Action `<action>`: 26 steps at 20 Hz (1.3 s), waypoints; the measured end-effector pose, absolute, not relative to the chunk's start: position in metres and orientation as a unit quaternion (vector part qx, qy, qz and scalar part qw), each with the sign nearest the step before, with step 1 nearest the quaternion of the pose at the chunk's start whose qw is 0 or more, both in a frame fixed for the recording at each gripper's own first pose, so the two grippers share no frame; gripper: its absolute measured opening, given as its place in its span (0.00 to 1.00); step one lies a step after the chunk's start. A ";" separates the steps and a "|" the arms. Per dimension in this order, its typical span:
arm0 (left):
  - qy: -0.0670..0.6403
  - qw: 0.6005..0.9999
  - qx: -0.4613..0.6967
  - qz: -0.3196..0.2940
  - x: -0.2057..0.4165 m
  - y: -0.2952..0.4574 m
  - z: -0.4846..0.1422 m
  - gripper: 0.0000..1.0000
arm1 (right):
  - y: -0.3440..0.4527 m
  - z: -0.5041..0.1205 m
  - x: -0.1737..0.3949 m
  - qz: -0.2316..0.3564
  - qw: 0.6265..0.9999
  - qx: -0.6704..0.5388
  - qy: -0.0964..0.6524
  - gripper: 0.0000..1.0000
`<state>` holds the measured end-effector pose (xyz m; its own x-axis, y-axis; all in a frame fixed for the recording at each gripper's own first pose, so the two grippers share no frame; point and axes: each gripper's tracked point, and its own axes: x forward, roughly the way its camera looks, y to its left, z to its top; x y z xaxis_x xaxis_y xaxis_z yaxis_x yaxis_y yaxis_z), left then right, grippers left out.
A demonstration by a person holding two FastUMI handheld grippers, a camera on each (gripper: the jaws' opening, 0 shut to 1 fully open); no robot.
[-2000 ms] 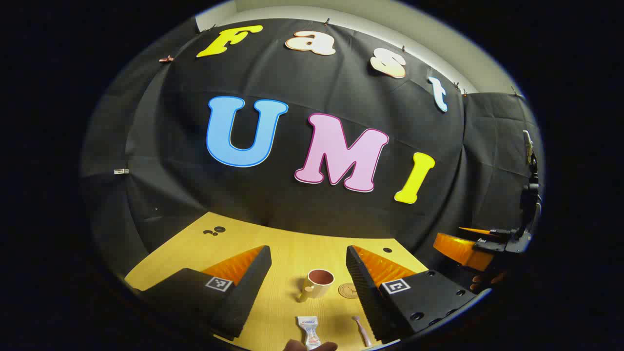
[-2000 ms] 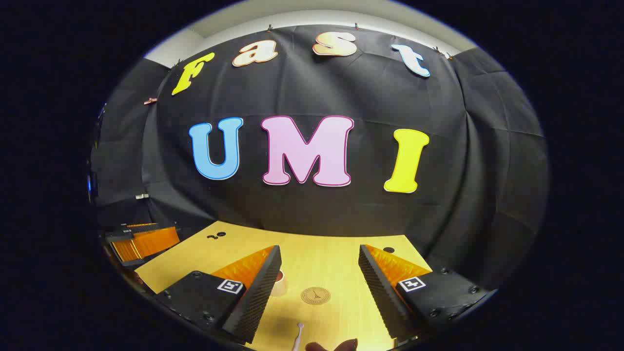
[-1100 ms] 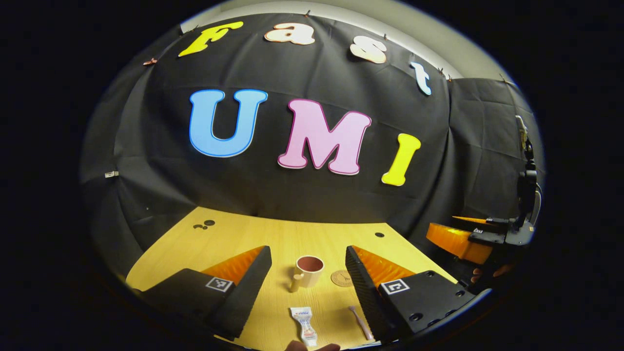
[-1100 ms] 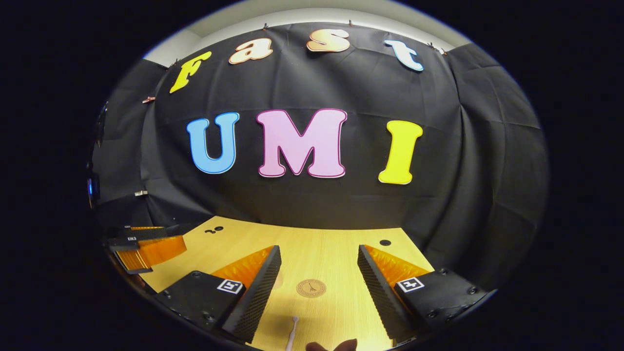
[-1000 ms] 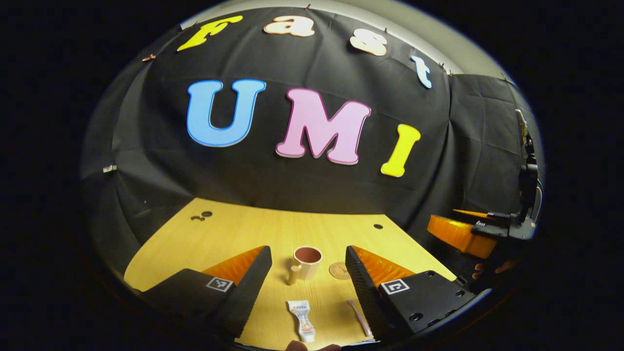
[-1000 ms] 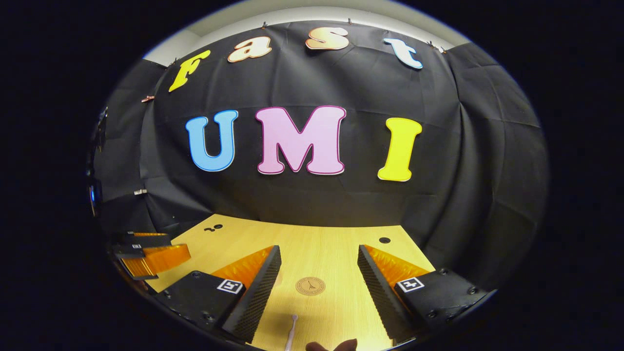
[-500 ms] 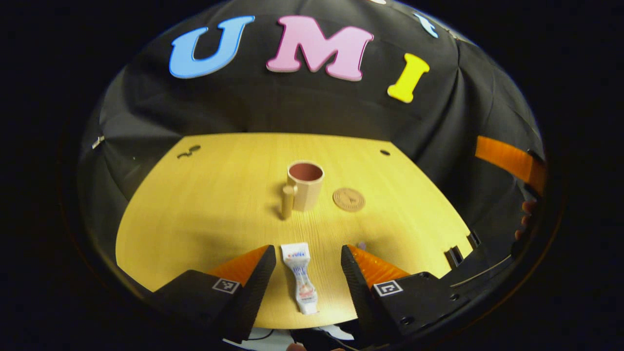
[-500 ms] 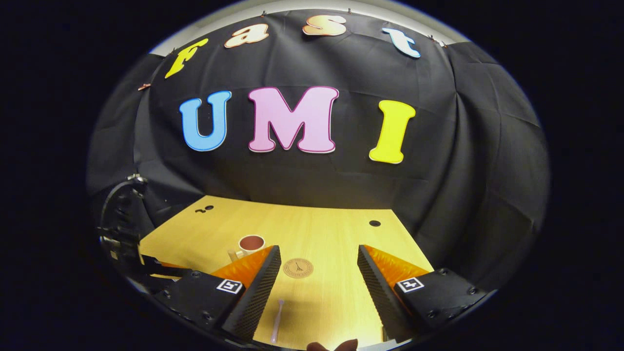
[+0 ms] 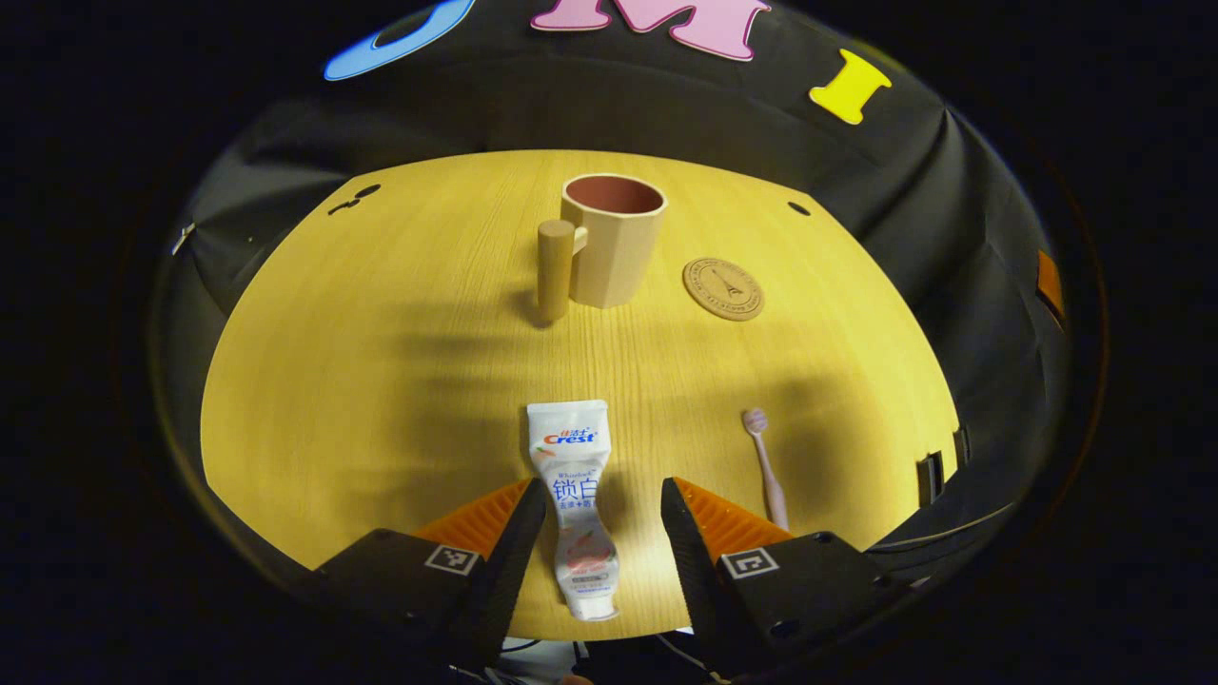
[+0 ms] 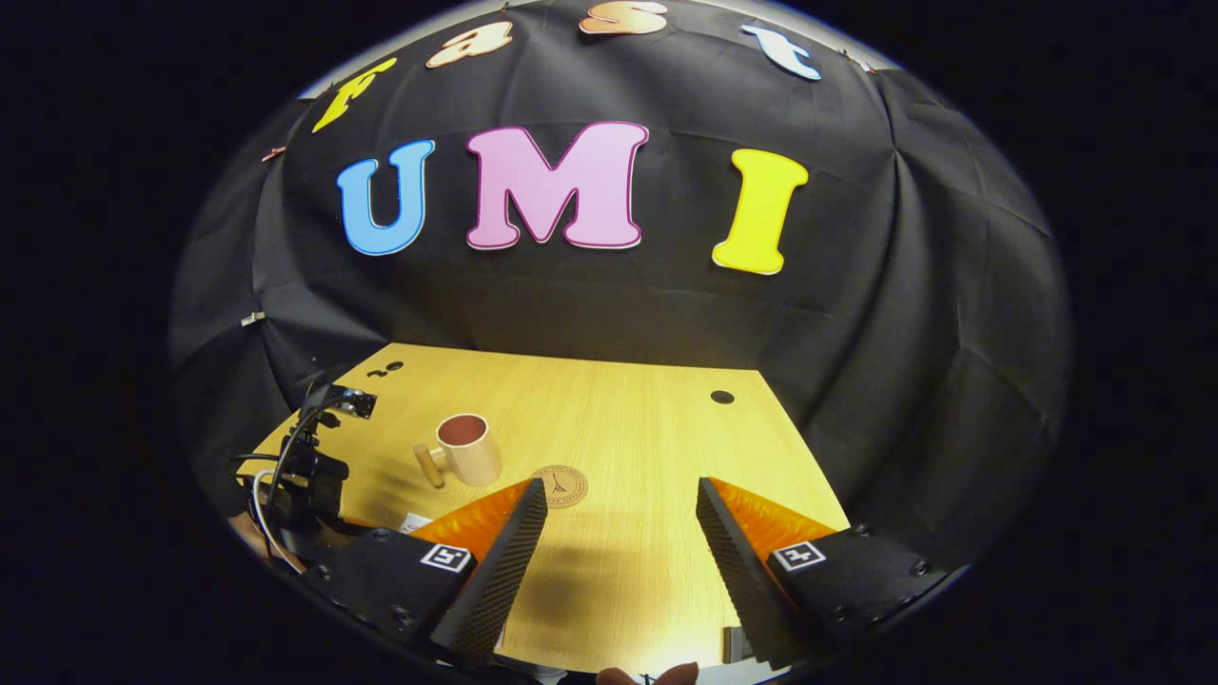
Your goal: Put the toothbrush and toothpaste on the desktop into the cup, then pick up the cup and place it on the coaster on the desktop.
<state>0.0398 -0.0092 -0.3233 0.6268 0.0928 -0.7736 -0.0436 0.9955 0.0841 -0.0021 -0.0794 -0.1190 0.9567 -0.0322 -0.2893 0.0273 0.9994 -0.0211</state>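
- The left gripper (image 9: 601,514), fingers spread, straddles the white plastic toothpaste tube (image 9: 575,504) lying flat on the yellow wooden desktop (image 9: 381,362), the tube's long axis running lengthwise between them.
- The right gripper (image 10: 617,533) hangs open, farther off.
- Half a second ago the tube sat farther ahead; the beige cup (image 9: 614,238) now stands well beyond.

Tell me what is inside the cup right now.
The cup looks empty: its reddish inner wall shows, though the bottom is out of sight. The toothpaste lies flat on the desktop between the left gripper fingers; the toothbrush lies beside it.
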 end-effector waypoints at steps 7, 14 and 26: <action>0.475 0.877 0.027 0.065 0.044 -0.003 -0.345 0.69 | -0.088 -0.140 0.017 0.009 0.984 0.002 0.176 0.97; 0.502 0.858 0.074 0.079 0.040 0.004 -0.347 0.54 | -0.074 -0.169 0.038 0.063 0.976 0.010 0.209 0.98; 0.520 0.852 0.059 0.024 0.041 0.008 -0.341 0.21 | -0.007 -0.266 0.001 0.108 0.923 0.062 0.363 0.97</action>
